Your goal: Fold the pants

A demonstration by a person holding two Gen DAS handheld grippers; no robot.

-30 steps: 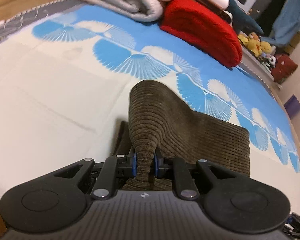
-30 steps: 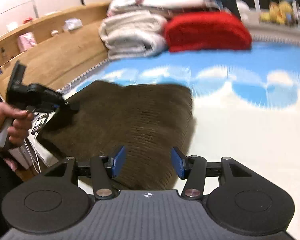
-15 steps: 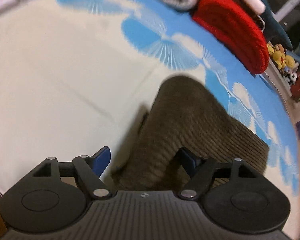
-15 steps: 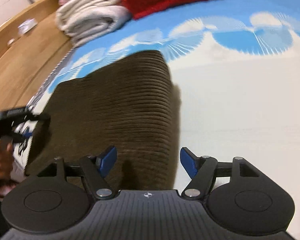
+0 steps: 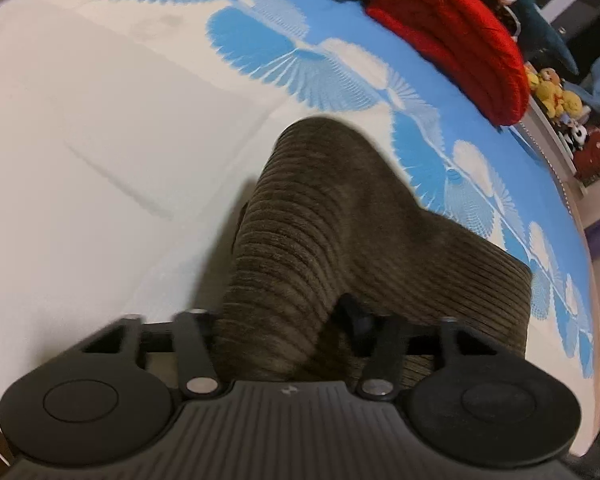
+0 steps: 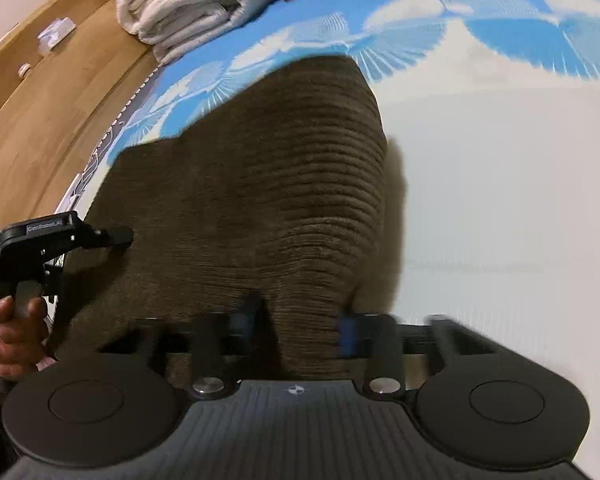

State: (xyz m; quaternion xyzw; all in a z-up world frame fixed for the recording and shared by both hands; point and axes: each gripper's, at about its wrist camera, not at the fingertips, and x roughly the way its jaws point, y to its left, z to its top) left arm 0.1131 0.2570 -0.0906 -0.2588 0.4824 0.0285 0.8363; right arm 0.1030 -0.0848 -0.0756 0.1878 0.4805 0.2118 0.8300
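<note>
Nearest the left wrist camera, the left gripper (image 5: 284, 320) has a raised fold of the brown corduroy pants (image 5: 340, 240) between its fingers; its jaws have just been closing, and the cloth fills the gap between them, pressed against the left finger, so the gripper looks clamped on the fold. Nearest the right wrist camera, the right gripper (image 6: 300, 328) stands over the near end of the same pants (image 6: 260, 184), its blue pads (image 6: 348, 334) blurred on either side of a bunched ridge of cloth; these jaws have also just been closing, with the fabric squeezed between them. At the left edge of the right wrist view, a hand (image 6: 14, 332) holds the handle of the left gripper (image 6: 116, 238), whose tip reaches the pants' left side. The pants lie folded on the bed (image 5: 100, 160), on the cream part of the cover near its front edge, their far end humped up toward the blue fan-patterned band (image 5: 268, 44). Beyond that band, at the bed's far edge, a folded red blanket (image 5: 460, 36) lies next to a stack of pale folded blankets (image 6: 188, 0). A wooden headboard (image 6: 52, 92) runs along the bed's left side in the right wrist view, and soft toys (image 5: 556, 88) sit past the red blanket.
</note>
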